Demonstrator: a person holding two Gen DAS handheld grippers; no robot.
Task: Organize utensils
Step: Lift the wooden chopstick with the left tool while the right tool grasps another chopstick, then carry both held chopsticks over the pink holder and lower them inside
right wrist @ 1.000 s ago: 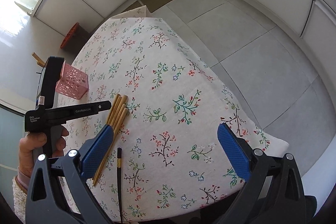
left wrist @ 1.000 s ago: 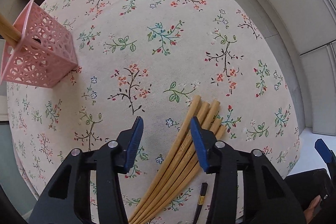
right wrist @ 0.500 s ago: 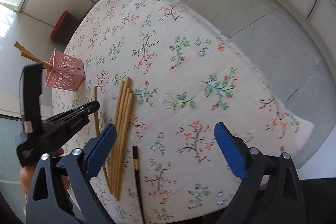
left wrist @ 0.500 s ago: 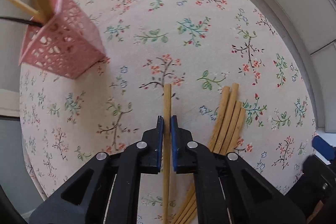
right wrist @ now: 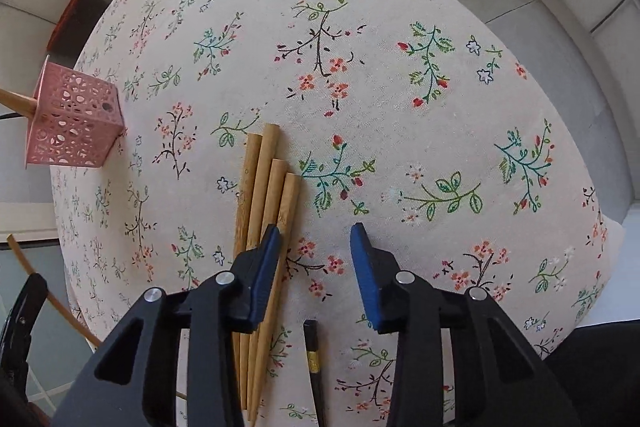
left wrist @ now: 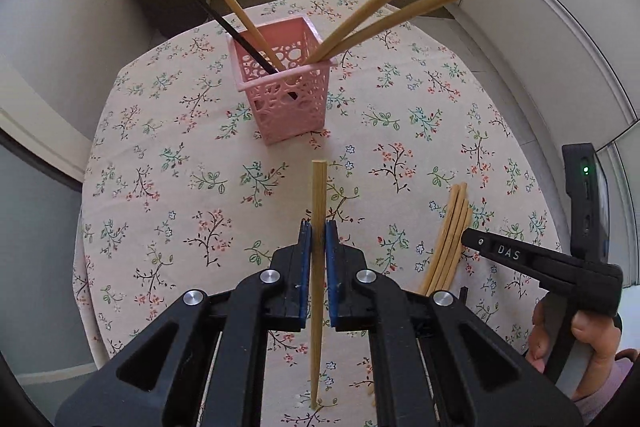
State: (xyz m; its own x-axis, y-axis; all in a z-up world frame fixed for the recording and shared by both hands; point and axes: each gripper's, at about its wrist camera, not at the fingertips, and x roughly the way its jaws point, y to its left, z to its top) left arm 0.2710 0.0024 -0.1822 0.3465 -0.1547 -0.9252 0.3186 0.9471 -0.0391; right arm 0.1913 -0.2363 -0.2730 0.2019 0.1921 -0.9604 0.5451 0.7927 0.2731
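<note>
The left tongs (left wrist: pixel 319 243) are clamped on a wooden chopstick (left wrist: pixel 319 211) that runs between the pads and past them. Beyond them stands the pink basket (left wrist: pixel 288 103), chopsticks leaning out of it. The right tongs (right wrist: pixel 316 247) are closing over the counter (right wrist: pixel 400 131): their left pad is over the four loose chopsticks (right wrist: pixel 268 195), and a black chopstick (right wrist: pixel 314 355) lies under the gap.

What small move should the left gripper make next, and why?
Probably carry the chopstick forward over the pink basket and lower it in. The left gripper is shut on it above the cloth, the basket stands just ahead, and four chopsticks already lean inside.
</note>
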